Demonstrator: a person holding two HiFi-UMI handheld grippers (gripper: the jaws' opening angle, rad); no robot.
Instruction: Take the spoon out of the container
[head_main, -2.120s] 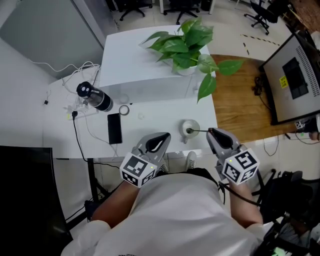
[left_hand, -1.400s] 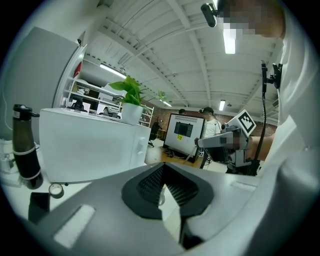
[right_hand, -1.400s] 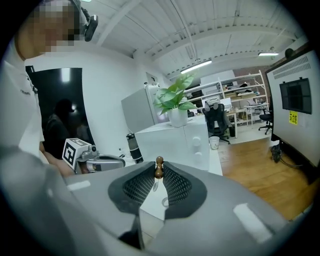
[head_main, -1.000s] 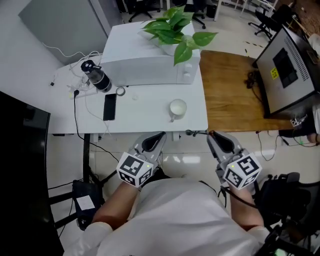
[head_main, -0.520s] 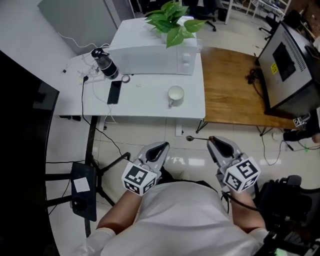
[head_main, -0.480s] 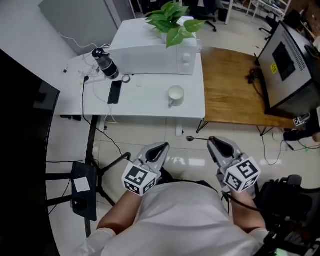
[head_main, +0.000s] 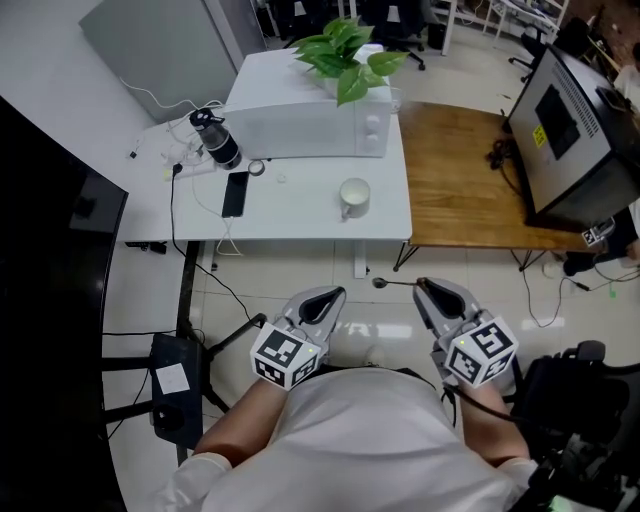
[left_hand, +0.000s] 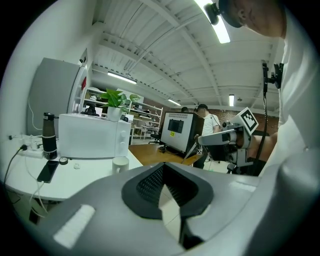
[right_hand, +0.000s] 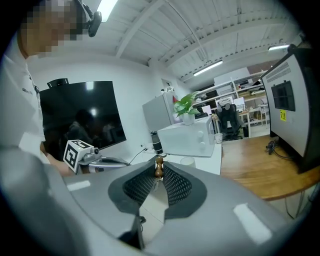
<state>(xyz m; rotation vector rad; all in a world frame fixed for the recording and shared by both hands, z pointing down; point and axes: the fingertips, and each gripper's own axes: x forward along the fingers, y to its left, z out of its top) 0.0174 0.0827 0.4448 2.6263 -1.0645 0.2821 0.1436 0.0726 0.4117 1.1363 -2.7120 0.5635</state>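
At the far left stands a dark screen (head_main: 50, 220). Right of it, a white table (head_main: 300, 215) carries a bottle (head_main: 217, 146), a phone (head_main: 234, 193), a microwave (head_main: 310, 125) with a plant (head_main: 345, 55) on top, and the cup (head_main: 353, 196). A wooden table (head_main: 460, 170) adjoins it on the right. Nearer, over the tiled floor (head_main: 290, 270), the left gripper (head_main: 335, 291) has its tips together on nothing. The right gripper (head_main: 421, 285) pinches the handle of the spoon (head_main: 393, 284), which points left and is well clear of the cup.
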